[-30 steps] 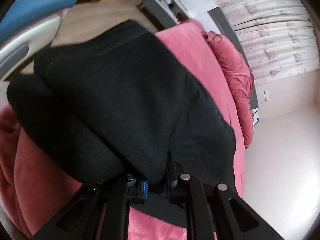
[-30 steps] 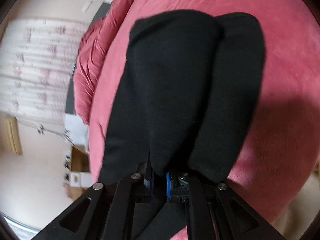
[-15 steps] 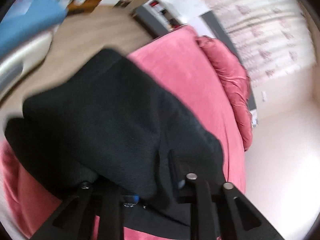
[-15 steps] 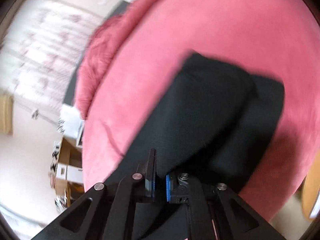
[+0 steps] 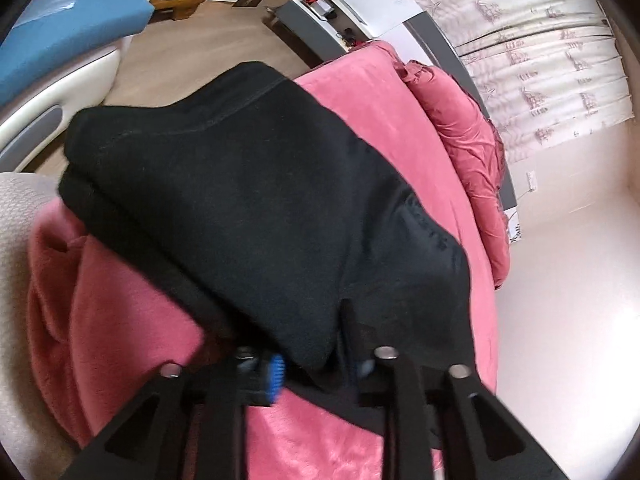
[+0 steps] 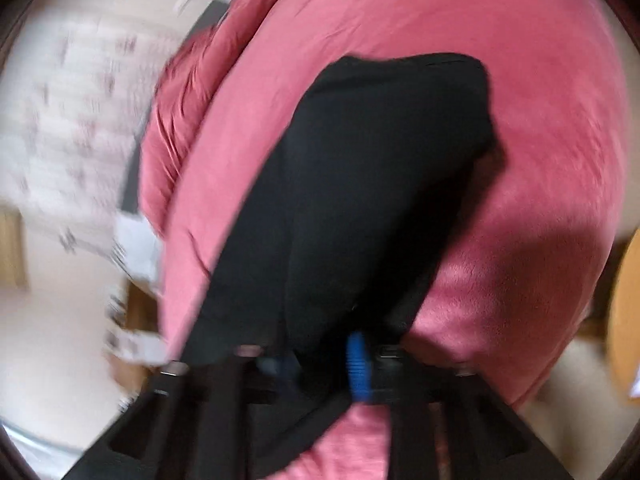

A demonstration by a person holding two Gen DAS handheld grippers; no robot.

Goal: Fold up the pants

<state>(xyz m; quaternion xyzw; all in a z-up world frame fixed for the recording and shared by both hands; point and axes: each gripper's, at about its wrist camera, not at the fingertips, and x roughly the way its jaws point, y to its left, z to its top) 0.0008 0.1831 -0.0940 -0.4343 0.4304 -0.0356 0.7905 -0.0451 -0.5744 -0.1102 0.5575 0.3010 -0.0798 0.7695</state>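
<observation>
The left gripper (image 5: pixel 316 364) stands with its jaws parted around the near edge of the black pants (image 5: pixel 256 200); they have just been opening, the fabric bulges between the blue pad (image 5: pixel 276 376) and the other finger, and the pads no longer look pressed on it. The right gripper (image 6: pixel 320 356) shows the same: jaws just opened, the folded edge of the pants (image 6: pixel 360 200) lying between them, released as far as the blur lets me judge.

From both grippers the pants run straight ahead, their long axis along the pointing line, folded in layers on the pink blanket (image 5: pixel 400 132) that covers the bed. Both hands sit at the same near end, neither nearer. Beyond the pants' far end lie a crumpled pink duvet (image 5: pixel 468 136) and patterned curtains (image 5: pixel 540 60).
</observation>
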